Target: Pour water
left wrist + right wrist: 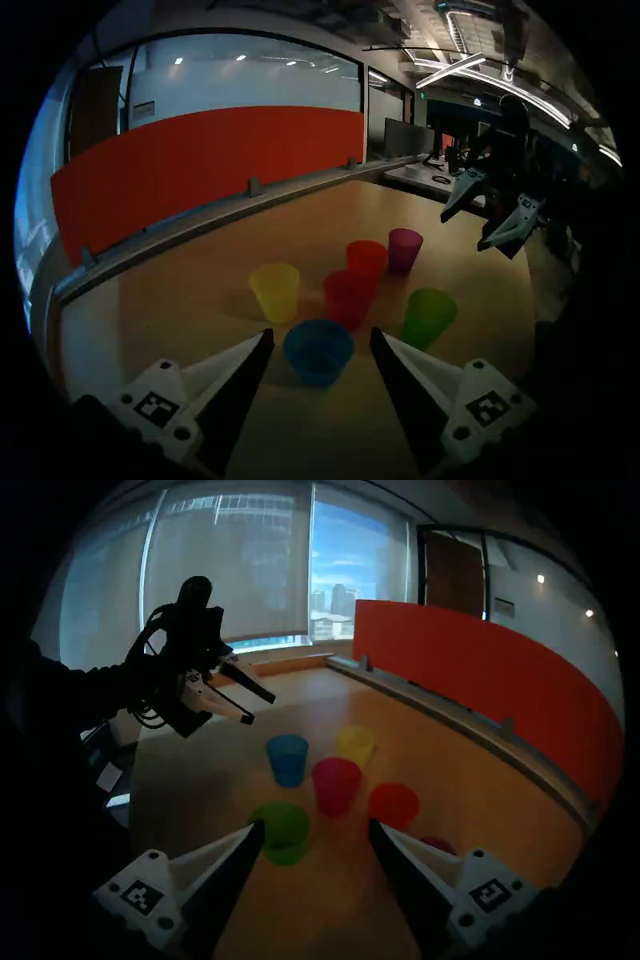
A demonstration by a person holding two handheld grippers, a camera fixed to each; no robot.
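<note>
My left gripper (320, 338) is spread wide and empty, with the blue cup (318, 352) just ahead between its fingers. My right gripper (314, 826) is also spread and holds nothing; the green cup (280, 832) stands nearest it. The red cup (348, 298), yellow cup (275, 292), orange cup (366, 258) and purple cup (405, 249) cluster close by on the wooden surface (200, 296). I cannot tell whether any holds water.

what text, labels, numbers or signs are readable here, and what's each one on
No words or numbers can be read.
Square tags on the left gripper and the right gripper: black-and-white patterns, no letters.
Small sign beside the door: too small and blurred to read.
Cups: no print seen.
</note>
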